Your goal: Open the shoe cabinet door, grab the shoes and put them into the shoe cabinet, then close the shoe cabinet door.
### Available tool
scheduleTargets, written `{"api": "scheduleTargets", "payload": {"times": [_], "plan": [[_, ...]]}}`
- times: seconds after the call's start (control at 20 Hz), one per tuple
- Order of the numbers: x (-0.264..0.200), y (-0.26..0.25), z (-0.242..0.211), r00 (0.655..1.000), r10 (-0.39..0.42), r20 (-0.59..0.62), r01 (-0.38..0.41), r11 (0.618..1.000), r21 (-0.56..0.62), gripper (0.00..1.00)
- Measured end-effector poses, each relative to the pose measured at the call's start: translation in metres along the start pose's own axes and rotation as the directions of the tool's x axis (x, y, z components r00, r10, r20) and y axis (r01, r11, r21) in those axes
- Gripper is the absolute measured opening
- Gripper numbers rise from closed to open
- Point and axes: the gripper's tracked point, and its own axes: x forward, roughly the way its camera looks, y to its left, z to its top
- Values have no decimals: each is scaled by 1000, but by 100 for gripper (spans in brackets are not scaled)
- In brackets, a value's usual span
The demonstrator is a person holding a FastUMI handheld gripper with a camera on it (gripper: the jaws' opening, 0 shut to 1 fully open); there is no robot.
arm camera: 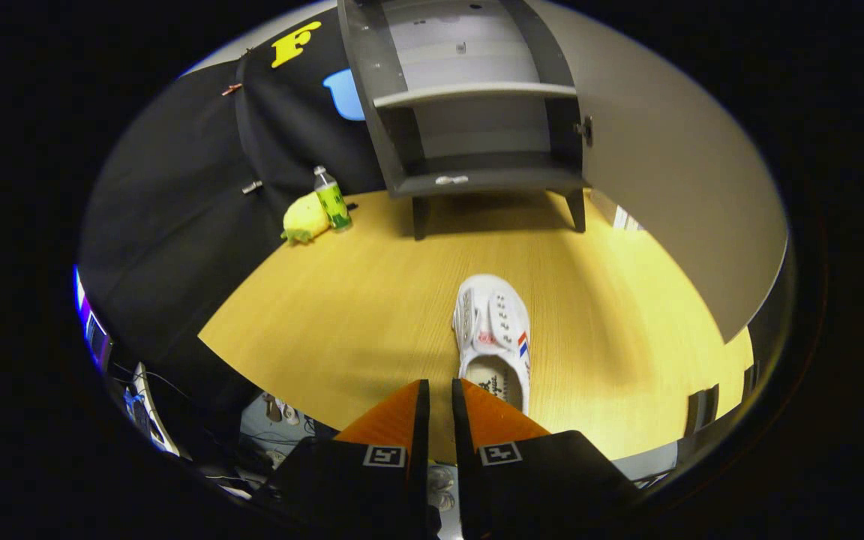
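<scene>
The tool (439, 394) hangs nearly clenched, holding nothing, just behind a white canvas shoe (493, 337). Beyond the shoe, the grey cabinet (477, 97) stands open on the wood-grain desk (372, 300).

Just ahead of the gripper (439, 394), whose fingers sit nearly together with only a slim gap and nothing between them, a shoe (495, 339) lies on the table (342, 315), slightly to the right of the fingertips. Well beyond it stands the shoe cabinet (477, 112) at the table's far side, its door (672, 187) swung out to the right. Far left of the cabinet, a bottle (332, 199) stands upright, a plush toy (304, 219) touching its left side.
</scene>
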Motion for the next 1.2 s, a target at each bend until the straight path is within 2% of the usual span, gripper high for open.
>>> {"api": "scheduleTargets", "payload": {"times": [0.3, 0.35, 0.6, 1.2], "plan": [[29, -11, -8, 998, -70, 1, 70, 998, 3, 21], [33, -12, -8, 997, -77, -6, 77, 997, 8, 16], [22, -18, 0, 993, -117, -2, 117, 992, 49, 15], [30, -23, 17, 991, -137, -5, 137, 990, 22, 16]]}}
